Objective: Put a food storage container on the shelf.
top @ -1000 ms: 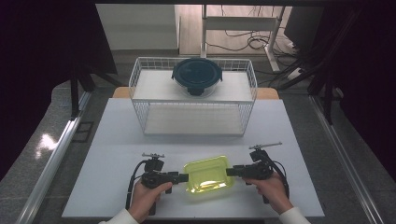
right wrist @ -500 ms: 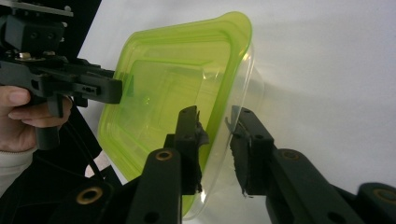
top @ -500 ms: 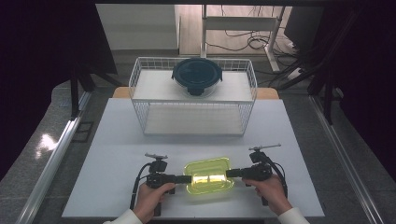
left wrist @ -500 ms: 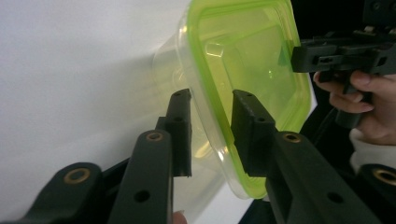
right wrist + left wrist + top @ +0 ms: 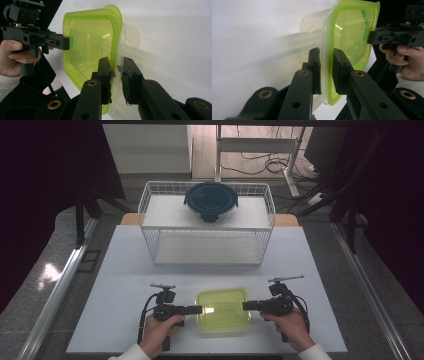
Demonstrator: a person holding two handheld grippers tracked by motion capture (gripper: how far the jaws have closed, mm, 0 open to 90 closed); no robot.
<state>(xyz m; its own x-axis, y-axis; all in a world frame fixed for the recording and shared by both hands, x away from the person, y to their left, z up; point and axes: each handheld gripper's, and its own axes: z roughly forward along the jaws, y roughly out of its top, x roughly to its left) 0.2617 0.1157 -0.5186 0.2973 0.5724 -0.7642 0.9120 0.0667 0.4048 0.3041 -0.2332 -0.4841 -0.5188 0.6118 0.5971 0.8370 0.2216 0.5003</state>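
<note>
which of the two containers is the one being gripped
The rectangular container with the yellow-green lid at the table's near edge; both hand-held grippers, left and right, clamp its rim. The round dark-lidded container sits untouched on the wire rack.

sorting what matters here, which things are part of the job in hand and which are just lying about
In the job:
- green-lidded container, on the table
- left gripper, jaws either side of the container's rim
- right gripper, jaws either side of the opposite rim

Lying about:
- white wire basket
- round dark-lidded container on the basket's upper shelf
</note>
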